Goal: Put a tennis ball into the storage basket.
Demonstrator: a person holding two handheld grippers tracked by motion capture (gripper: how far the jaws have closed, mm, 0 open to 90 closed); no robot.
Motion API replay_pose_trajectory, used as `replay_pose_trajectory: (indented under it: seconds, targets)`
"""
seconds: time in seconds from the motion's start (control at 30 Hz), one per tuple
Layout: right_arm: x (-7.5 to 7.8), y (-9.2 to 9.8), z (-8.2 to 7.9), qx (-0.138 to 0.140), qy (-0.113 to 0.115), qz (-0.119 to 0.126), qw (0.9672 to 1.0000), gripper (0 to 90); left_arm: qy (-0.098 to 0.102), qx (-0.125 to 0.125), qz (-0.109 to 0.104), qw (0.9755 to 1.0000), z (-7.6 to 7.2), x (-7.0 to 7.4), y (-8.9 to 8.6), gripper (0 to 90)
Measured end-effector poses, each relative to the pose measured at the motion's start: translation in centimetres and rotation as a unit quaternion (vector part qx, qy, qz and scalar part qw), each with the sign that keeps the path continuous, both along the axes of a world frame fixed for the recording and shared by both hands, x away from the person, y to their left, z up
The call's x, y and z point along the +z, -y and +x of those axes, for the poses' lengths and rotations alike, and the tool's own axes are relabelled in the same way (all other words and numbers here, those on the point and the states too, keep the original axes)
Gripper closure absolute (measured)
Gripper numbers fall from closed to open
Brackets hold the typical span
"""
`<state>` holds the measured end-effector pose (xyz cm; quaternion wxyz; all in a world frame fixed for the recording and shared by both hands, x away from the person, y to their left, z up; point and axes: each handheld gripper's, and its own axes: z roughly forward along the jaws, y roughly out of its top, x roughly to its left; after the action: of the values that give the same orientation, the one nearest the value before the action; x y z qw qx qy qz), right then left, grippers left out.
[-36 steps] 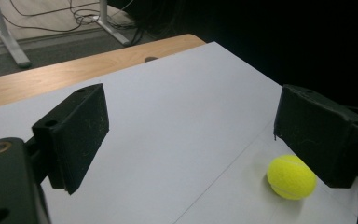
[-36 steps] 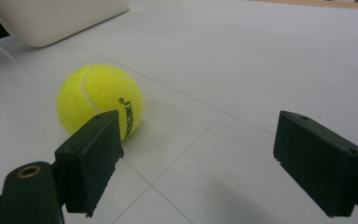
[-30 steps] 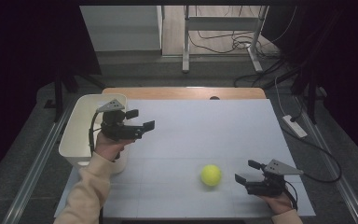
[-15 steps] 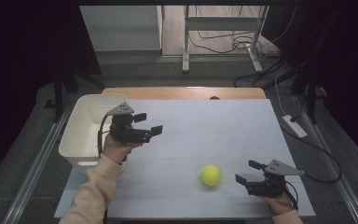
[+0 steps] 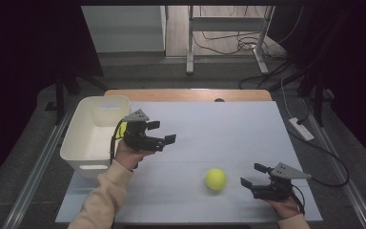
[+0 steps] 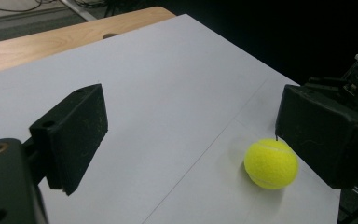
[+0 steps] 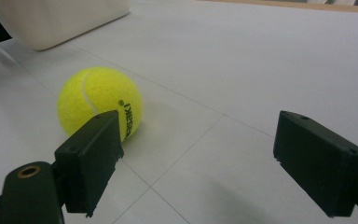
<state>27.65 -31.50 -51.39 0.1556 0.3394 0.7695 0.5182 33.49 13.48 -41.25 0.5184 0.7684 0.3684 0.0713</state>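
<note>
The tennis ball is seen lying on the white table top, near the front edge and a bit to the right of the middle. It is yellow, and black letters are printed on its side in the right gripper view.

The right gripper is held low over the table, just beside the ball on its right. Its jaws are spread wide, and nothing is held between them. In the right gripper view the ball is seen past the left jaw, close to it, and no jaw is touching it.

The left gripper is held above the table by the person's left hand, well apart from the ball. Its jaws are spread too, and nothing is pinched. In the left gripper view the ball is seen farther off, just past the right jaw, with bare table between the jaws.

A white tub is placed at the left edge of the table, just beside the left hand. A strip of brown wood is seen along the far edge of the table. Cables are lying on the floor behind it.
</note>
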Motion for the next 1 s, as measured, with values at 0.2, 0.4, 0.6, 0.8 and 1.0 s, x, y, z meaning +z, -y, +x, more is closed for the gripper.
replay_pose_trajectory:
  seconds: [0.2, 0.4, 0.6, 0.8, 1.0]
  targets:
    - [0.0, -0.1, 0.2, 0.001, 0.000, -0.002, 1.0000, 15.0, -0.004, -0.006, 0.000, 1.0000, 0.1, -0.4, 0.9, 10.3]
    - [-0.1, -0.2, 0.3, 0.001, 0.000, -0.001, 1.0000, 15.0, -0.006, -0.015, 0.005, 0.9999, 0.2, -0.6, 1.7, 10.2]
    - [-0.1, -0.2, 0.3, 0.002, -0.001, -0.002, 1.0000, 15.0, -0.010, -0.025, 0.010, 0.9996, 0.2, -1.1, 2.5, 9.9]
    - [-0.1, -0.3, 0.3, 0.002, -0.002, -0.004, 1.0000, 15.0, -0.014, -0.034, 0.009, 0.9993, 0.2, -1.5, 3.5, 9.8]
    - [-0.1, -0.2, 0.2, 0.000, -0.002, -0.002, 1.0000, 15.0, -0.019, -0.045, 0.011, 0.9988, 0.4, -1.7, 4.5, 9.7]
